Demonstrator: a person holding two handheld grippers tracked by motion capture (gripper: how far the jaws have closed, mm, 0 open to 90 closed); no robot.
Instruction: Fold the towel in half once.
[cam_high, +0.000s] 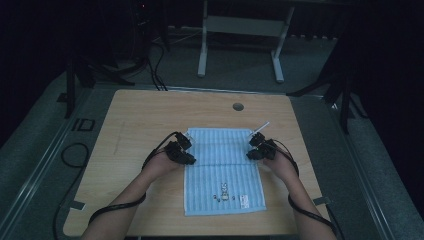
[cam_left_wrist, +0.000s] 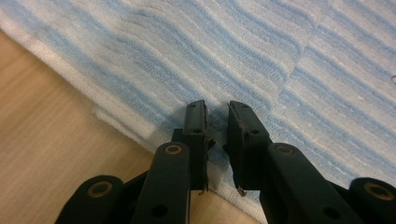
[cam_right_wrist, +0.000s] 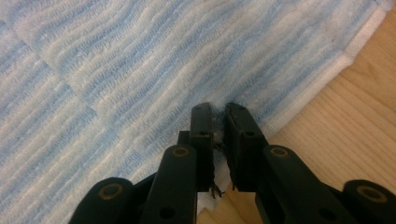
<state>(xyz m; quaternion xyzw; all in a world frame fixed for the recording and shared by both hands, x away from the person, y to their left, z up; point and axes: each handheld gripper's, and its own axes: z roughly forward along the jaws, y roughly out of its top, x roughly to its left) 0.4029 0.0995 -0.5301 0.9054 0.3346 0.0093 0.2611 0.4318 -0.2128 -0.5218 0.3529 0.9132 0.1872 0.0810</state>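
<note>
We see a blue-and-white striped towel lying in the middle of a wooden table, reaching toward the near edge. Its far part is folded over toward us, so a doubled band runs across between the two grippers, with the fold line showing as a crease in both gripper views.

The left gripper sits at the towel's left edge, held by the person's left hand. In the left gripper view its jaws stand nearly together over the doubled edge of the towel, with a narrow gap left between them; we think a thin layer of cloth is pinched there, though the shadow in the gap keeps us from being sure.

The right gripper is at the towel's right edge, in the right hand. In the right gripper view its jaws are almost closed, and pale fibres of the towel show squeezed between the pads, so it has hold of the cloth's edge.

Around them, a small round hole lies in the table on the far side, and a thin white stick juts up just beyond the right gripper. Cables trail back along both forearms. Beyond the table, on the dark floor, stands a white frame. Nothing lies on the towel between the grippers.
</note>
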